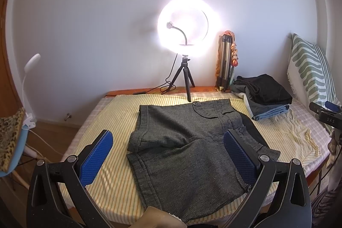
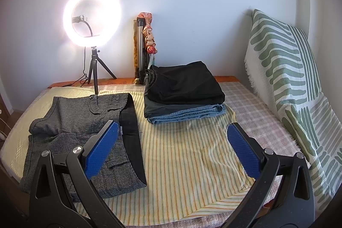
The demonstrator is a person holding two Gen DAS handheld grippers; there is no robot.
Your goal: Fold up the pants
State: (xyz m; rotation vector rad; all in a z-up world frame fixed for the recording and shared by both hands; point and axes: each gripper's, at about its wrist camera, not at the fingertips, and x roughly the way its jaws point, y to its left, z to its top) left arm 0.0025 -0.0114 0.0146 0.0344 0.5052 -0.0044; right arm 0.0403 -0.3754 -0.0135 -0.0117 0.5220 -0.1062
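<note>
Both open and empty: left gripper (image 1: 167, 160) above grey shorts (image 1: 188, 142) near bed's (image 2: 181, 174) front edge, right gripper (image 2: 173, 151) beside, probably ready for folding.

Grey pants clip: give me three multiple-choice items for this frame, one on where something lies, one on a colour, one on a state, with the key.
1. Where is the folded clothes stack relative to the grey pants?
A. On top of them
B. Apart, to their right in the right wrist view, nearer the striped pillow
C. On the floor

2. What colour is the top garment of the stack?
A. Black
B. Red
C. White

3. What state is the left tool in?
A. Shut on the pants
B. Shut on nothing
C. Open, holding nothing

Key:
1 B, since striped bedsheet shows between pants and stack.
2 A, since black cloth lies over blue denim.
3 C, since its blue pads stand wide apart with the pants lying flat beyond them.
</note>
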